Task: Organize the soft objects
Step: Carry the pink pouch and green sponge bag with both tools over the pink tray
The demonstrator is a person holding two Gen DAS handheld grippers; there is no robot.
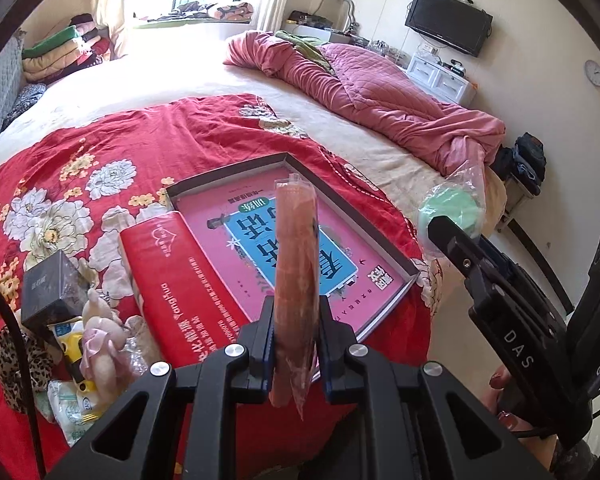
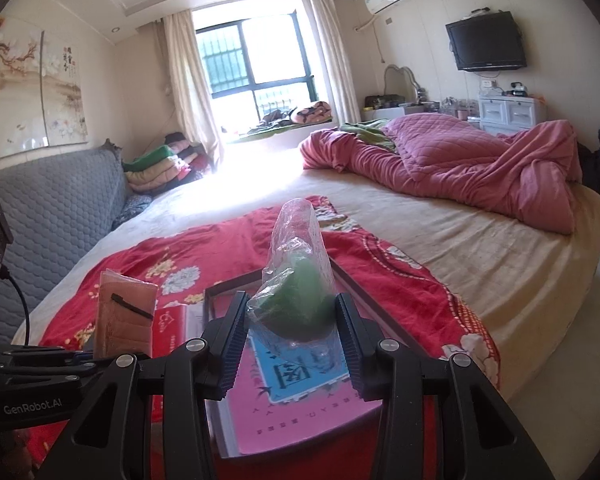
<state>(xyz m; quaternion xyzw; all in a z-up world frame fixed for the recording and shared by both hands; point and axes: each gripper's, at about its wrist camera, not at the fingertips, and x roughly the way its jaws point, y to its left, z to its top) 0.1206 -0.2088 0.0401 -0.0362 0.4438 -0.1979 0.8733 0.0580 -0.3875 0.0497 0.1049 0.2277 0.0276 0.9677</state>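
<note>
Orange bagged sponge sits squeezed in the left gripper; the right gripper squeezes a green bagged sponge above the box.

Sunlight floods through the barred window onto a wide cream-sheeted bed; black wall-mounted television opposite.

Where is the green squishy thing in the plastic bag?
The right tool holds the green bagged item above the shallow box on the bed, right of the orange bagged item.
</note>
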